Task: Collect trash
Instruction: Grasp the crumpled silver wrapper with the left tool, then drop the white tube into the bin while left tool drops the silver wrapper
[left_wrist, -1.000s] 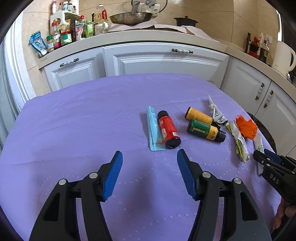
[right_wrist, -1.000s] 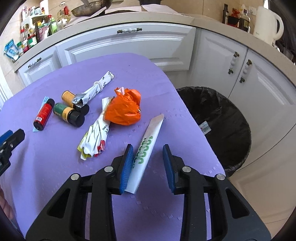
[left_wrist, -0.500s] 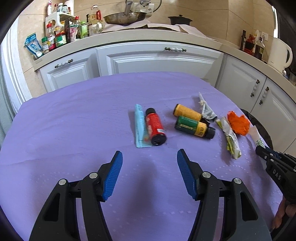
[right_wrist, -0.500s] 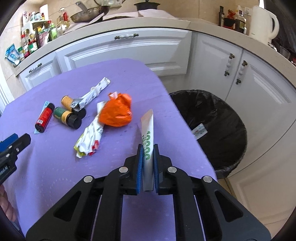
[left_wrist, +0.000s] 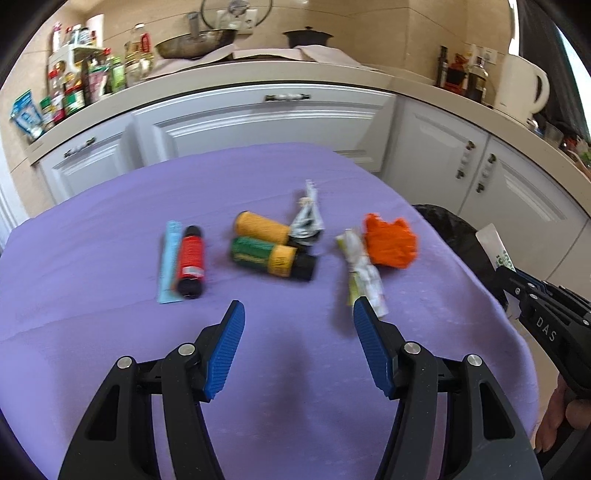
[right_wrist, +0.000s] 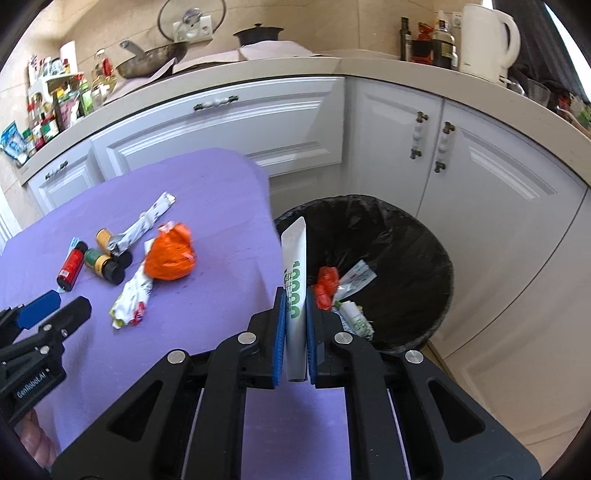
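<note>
My right gripper (right_wrist: 295, 314) is shut on a white wrapper with green print (right_wrist: 294, 266) and holds it upright above the table's right edge, beside the black-lined trash bin (right_wrist: 417, 236). The wrapper (left_wrist: 495, 247) also shows in the left wrist view. My left gripper (left_wrist: 298, 334) is open and empty above the purple table (left_wrist: 110, 229). On the table lie an orange crumpled bag (left_wrist: 391, 242), a white printed wrapper (left_wrist: 364, 273), a twisted foil wrapper (left_wrist: 308, 218), and a pale blue wrapper (left_wrist: 169, 264).
A red bottle (left_wrist: 190, 260), a yellow bottle (left_wrist: 260, 229) and a green bottle (left_wrist: 271, 258) lie on the table. The bin holds a red scrap (right_wrist: 325, 286) and white wrappers (right_wrist: 354, 280). White cabinets (right_wrist: 461, 166) stand behind, and a kettle (right_wrist: 487, 37) is on the counter.
My right gripper closed on the white wrapper, lifted it and carried it right, to beside the bin. My left gripper stayed open and its view swung right across the table.
</note>
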